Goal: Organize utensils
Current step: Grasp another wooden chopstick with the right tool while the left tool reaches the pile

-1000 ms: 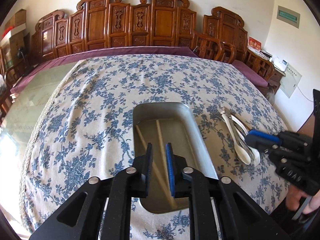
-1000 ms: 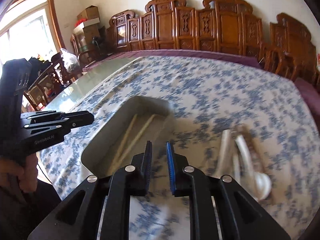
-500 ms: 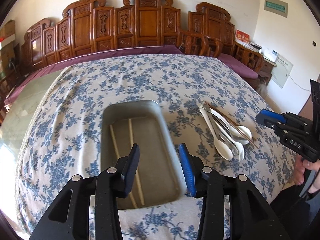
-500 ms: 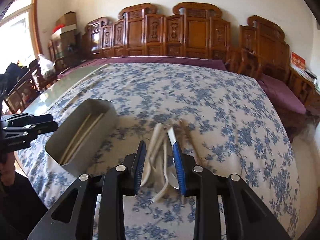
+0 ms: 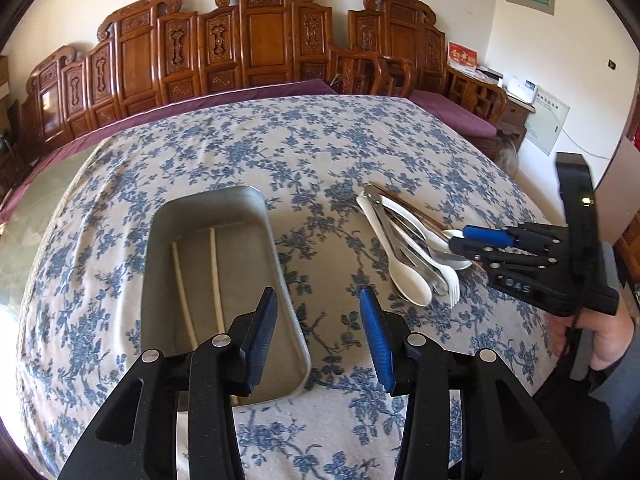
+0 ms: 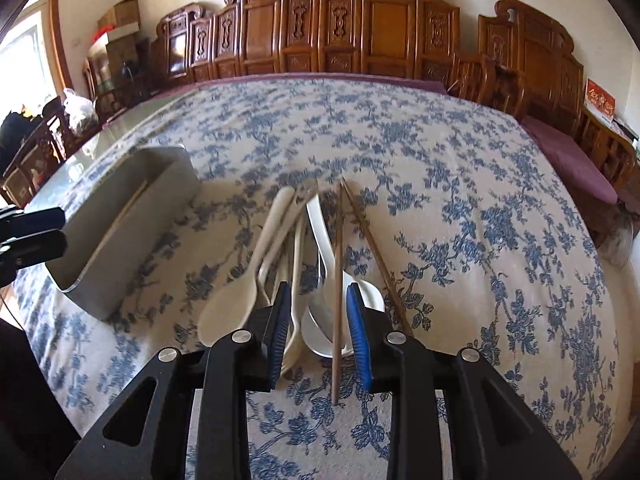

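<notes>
A grey metal tray (image 5: 276, 256) lies on the flowered tablecloth and holds two pale chopsticks (image 5: 215, 264). It also shows in the right wrist view (image 6: 160, 200). To its right lies a pile of utensils (image 5: 408, 248): white spoons (image 6: 236, 300), a white fork, metal spoons and two brown chopsticks (image 6: 339, 280). My left gripper (image 5: 320, 320) is open and empty above the tray's near right rim. My right gripper (image 6: 318, 320) is open just above the near ends of the utensils, one brown chopstick between its fingers. It shows from the side in the left wrist view (image 5: 476, 240).
The flowered tablecloth (image 5: 280, 140) covers a large table with a bare glass strip (image 5: 36, 216) at the left. Carved wooden chairs (image 5: 256, 40) line the far edge and the right side. A person's hand (image 5: 600, 336) holds the right gripper at the table's right edge.
Both grippers have opened from nearly shut. The right gripper moved from beside the tray to over the utensil pile and came down close. The left gripper shifted right, over the tray's rim.
</notes>
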`<state>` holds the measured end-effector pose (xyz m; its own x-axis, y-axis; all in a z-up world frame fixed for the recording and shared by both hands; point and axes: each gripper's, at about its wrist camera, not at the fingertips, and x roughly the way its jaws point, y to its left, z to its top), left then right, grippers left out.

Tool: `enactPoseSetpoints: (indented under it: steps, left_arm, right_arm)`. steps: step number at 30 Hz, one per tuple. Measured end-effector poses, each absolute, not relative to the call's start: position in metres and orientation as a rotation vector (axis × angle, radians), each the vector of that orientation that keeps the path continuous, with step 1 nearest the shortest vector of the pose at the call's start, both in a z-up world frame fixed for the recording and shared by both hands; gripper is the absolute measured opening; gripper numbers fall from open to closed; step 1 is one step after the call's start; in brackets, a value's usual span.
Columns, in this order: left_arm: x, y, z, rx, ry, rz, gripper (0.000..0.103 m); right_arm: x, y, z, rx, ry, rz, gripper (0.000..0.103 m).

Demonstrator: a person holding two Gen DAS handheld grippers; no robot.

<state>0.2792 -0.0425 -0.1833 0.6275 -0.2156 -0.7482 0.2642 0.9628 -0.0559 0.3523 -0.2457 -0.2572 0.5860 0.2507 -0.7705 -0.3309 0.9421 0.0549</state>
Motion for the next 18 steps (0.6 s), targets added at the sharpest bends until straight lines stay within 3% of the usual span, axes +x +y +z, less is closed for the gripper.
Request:
enactPoseSetpoints:
  steps: [10, 11, 14, 18]
  left_arm:
    - [0.279, -0.056, -0.190, 0.066, 0.869, -0.278, 0.041]
    - [0.279, -0.058, -0.190, 0.068, 0.872, -0.277, 0.041]
    - [0.280, -0.064, -0.192, 0.077, 0.883, -0.275, 0.042]
    - [0.283, -0.072, -0.194, 0.082, 0.905, -0.283, 0.046]
  right_arm:
    - [0.363, -0.251, -0.268, -0.078, 0.928, 0.344, 0.031]
    - [0.364, -0.252, -0.270, -0.072, 0.940, 0.341, 0.029]
    - [0.364, -0.256, -0.272, -0.067, 0.953, 0.339, 0.009]
    - [0.362, -0.265, -0.263, -0.022, 0.928, 0.355, 0.006]
